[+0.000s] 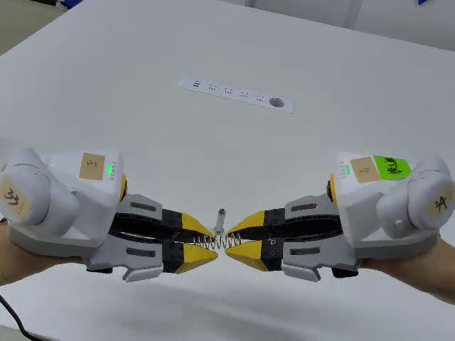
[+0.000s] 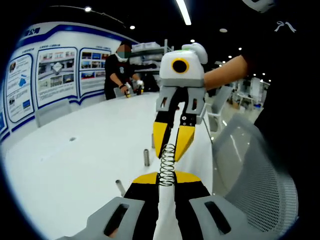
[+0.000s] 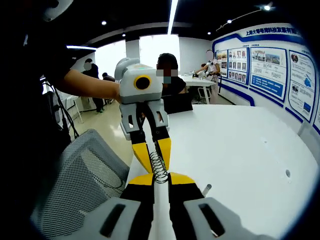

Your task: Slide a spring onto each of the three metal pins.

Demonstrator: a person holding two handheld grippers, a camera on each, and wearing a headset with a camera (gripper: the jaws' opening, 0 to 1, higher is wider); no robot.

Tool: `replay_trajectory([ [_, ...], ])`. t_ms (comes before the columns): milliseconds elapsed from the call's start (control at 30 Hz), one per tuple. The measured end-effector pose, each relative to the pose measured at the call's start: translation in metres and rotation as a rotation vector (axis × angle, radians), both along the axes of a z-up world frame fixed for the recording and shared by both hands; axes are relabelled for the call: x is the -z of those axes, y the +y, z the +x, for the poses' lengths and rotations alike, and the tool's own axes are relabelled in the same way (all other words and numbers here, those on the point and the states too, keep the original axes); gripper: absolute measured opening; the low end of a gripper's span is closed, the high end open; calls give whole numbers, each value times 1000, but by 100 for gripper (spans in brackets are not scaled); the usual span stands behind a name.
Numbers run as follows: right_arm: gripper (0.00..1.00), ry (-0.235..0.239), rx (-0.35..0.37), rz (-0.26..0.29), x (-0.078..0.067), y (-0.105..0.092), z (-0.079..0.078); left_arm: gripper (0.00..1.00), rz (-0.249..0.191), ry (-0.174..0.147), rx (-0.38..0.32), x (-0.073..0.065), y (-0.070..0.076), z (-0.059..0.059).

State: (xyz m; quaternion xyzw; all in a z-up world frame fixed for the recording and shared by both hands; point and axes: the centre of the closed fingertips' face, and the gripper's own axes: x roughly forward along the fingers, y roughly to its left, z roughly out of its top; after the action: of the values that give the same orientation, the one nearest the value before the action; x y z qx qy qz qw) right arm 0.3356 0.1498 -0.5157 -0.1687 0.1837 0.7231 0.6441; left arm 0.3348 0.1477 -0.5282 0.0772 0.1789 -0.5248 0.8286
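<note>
Both sets of jaws meet low over the counter (image 1: 142,149): the left gripper (image 1: 213,246) and right gripper (image 1: 229,243) each clench one end of the spring (image 1: 220,243), which spans the gap between them. Just behind it stands a metal pin (image 1: 221,220). Light, springy and probably easily kinked, the spring is best held by its end coils.

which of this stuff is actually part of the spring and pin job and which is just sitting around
For the job: spring, gripped at its ends by the left gripper and right gripper; metal pin; another pin.
Just lying about: white socket strip; mesh chair; wall posters.
</note>
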Motion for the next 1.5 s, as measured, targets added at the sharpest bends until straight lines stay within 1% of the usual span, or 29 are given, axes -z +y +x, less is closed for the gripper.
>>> replay_trajectory([
  [100,11,3,1,15,-5,1,0,10,12,1,-4,3,-2,4],
  [133,11,9,5,33,-8,3,0,10,20,1,-3,4,-3,5],
  [267,11,9,16,60,-16,7,0,10,42,-6,9,7,-7,7],
  [333,11,41,38,108,-26,12,0,10,39,-8,10,6,-10,7],
  [367,11,46,43,111,-28,13,0,10,38,-10,9,6,-11,8],
  [433,11,26,45,99,-27,16,0,10,44,-15,9,6,-13,9],
  [533,11,32,49,107,-28,20,0,10,44,-12,11,7,-14,9],
  [567,11,36,50,111,-29,21,-1,10,44,-16,11,7,-15,9],
  [667,11,28,54,114,-30,24,-1,10,44,-24,10,6,-15,9],
  [733,11,25,57,106,-28,25,-1,10,48,-21,9,7,-15,9],
  [833,10,10,66,89,-27,25,1,10,51,-18,3,9,-14,10],
  [900,10,-17,66,95,-29,26,1,11,39,-22,-10,8,-12,11],
  [967,10,-31,74,97,-30,27,2,11,28,-23,-26,6,-10,13],
  [1033,10,-36,83,98,-30,27,4,12,32,-31,-39,6,-8,15],
  [1067,10,-28,89,100,-31,28,6,15,43,-24,-52,8,-5,16],
  [1167,10,-31,105,112,-35,29,11,31,43,-34,-76,10,1,17],
  [1200,10,-33,110,115,-37,29,13,34,44,-36,-86,10,4,17],
  [1267,10,-48,124,119,-40,28,20,36,46,-37,-110,11,11,17],
  [1333,10,-65,147,122,-43,27,30,41,30,-39,-148,10,18,18],
  [1400,10,-80,176,120,-44,25,42,49,14,-36,-188,8,25,20],
  [1500,10,-102,216,115,-43,22,58,60,5,-50,-227,6,35,20],
])
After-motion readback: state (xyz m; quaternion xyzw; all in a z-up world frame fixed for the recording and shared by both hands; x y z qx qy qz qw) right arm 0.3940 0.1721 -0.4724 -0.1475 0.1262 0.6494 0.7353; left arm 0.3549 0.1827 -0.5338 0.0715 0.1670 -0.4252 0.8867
